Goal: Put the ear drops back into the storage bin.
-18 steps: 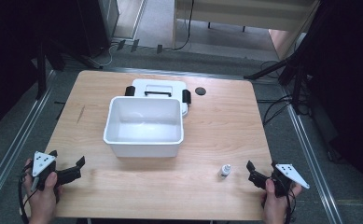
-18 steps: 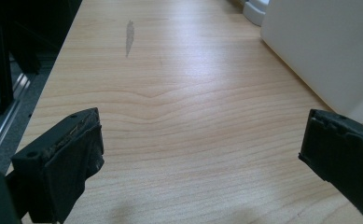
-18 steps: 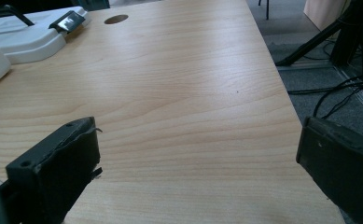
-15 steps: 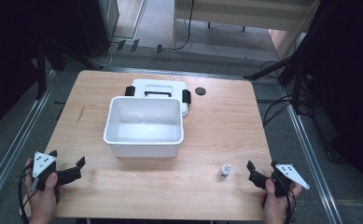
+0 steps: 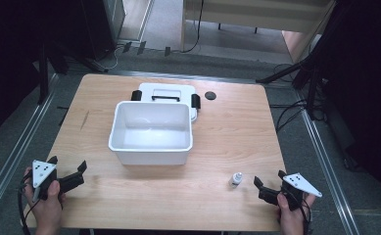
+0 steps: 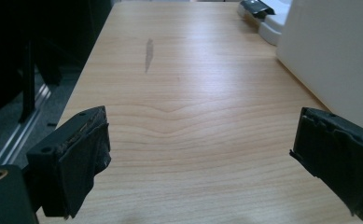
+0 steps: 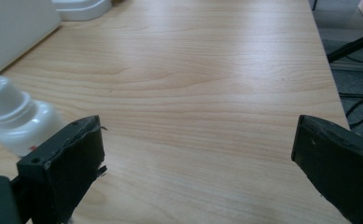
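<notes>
A white open bin (image 5: 151,132) stands in the middle of the wooden table (image 5: 227,127), and its white lid (image 5: 166,93) with black latches lies flat just behind it. A small white bottle (image 5: 235,179) stands upright near the front right; the right gripper view has this bottle (image 7: 18,119) close beside the left jaw. My right gripper (image 5: 268,180) rests open at the front right corner, a short way right of the bottle, with nothing between its jaws (image 7: 195,172). My left gripper (image 5: 69,168) is open and empty at the front left corner (image 6: 202,168), left of the bin (image 6: 333,56).
A small black round cap (image 5: 210,95) lies on the table behind and right of the lid. A dark streak (image 6: 148,49) marks the wood on the left side. Metal rails and cables run along the floor on both sides of the table.
</notes>
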A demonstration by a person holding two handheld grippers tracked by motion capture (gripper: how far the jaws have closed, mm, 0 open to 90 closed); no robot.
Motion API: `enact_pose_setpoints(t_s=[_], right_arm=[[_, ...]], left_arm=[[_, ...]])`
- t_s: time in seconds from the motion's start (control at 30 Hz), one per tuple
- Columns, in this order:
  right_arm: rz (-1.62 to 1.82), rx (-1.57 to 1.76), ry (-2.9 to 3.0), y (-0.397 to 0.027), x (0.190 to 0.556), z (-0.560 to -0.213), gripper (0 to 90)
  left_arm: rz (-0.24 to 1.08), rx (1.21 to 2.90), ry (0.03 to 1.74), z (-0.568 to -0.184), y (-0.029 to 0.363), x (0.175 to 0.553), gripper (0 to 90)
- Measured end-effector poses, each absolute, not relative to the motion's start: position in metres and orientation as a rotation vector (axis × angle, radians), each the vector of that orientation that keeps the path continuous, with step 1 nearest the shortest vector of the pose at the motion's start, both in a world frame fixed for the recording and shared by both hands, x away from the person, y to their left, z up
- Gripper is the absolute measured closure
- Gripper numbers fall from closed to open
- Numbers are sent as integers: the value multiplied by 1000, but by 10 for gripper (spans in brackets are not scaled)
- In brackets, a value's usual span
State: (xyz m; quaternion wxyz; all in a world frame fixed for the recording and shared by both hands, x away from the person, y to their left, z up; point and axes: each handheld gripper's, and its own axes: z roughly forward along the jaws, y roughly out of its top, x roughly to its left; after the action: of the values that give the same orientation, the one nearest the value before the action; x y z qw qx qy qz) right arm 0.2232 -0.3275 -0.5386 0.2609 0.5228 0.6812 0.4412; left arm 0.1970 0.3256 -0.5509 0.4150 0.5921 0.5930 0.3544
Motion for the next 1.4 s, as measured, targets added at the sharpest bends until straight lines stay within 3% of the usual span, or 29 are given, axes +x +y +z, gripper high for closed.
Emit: enact_pose_setpoints(t_s=[0.27, 0.57, 1.0, 1.13, 1.17, 1.3, 1.4], right_arm=[[1112, 1322, 2002, -316, 218, -523, 22], [965, 1124, 2239, -306, 216, -489, 27], [587, 978, 2630, -284, 242, -464, 99], [515, 952, 2706, -277, 251, -457, 166], [472, 931, 2738, -272, 254, -456, 240], [420, 883, 2809, -266, 259, -455, 259], [391, 820, 2846, -259, 266, -454, 342]], left_arm=[[773, 1559, 1546, -551, 328, 209, 0], [809, 1612, 1533, -552, 321, 211, 0], [808, 1629, 1530, -552, 320, 211, 0], [808, 1638, 1530, -552, 320, 212, 0], [808, 1642, 1529, -552, 320, 212, 0], [808, 1645, 1529, -552, 319, 212, 0], [807, 1648, 1530, -552, 319, 212, 0]])
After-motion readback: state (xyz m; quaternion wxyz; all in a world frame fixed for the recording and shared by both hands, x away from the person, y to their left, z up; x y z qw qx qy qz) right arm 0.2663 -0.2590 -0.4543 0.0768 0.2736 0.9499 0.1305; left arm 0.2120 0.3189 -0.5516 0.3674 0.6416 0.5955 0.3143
